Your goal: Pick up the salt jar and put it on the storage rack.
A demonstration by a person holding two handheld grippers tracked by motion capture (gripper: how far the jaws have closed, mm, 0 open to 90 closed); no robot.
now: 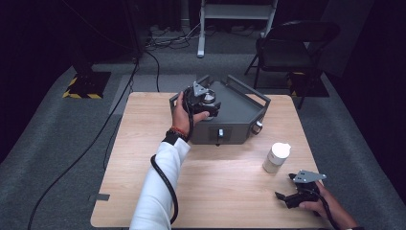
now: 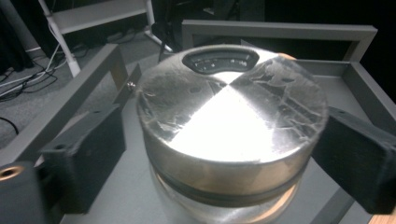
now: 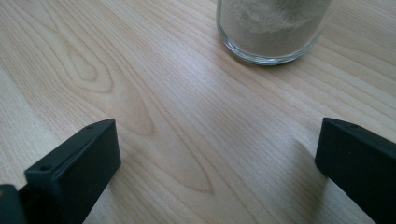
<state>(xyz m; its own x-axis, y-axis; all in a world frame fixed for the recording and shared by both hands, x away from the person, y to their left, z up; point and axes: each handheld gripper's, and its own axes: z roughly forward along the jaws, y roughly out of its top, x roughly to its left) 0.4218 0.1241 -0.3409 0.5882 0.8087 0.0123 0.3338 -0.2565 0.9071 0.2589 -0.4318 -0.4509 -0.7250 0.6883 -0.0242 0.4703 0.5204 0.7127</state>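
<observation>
Wood-grain table [image 1: 210, 182] on grey carpet [image 1: 43, 143]; dark room, chair [image 1: 287, 48] behind.

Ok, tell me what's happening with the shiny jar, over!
Left gripper open around the metal-lidded jar on the grey tray, pads apart from it. Right gripper open, facing the powder jar. Nothing in the way.

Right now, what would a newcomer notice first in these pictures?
The shiny metal-lidded jar stands on the grey metal tray at the table's far side, between the open jaws of the left hand-held gripper. Near the right edge, a glass jar of pale powder stands ahead of the right hand-held gripper, which is open.
</observation>
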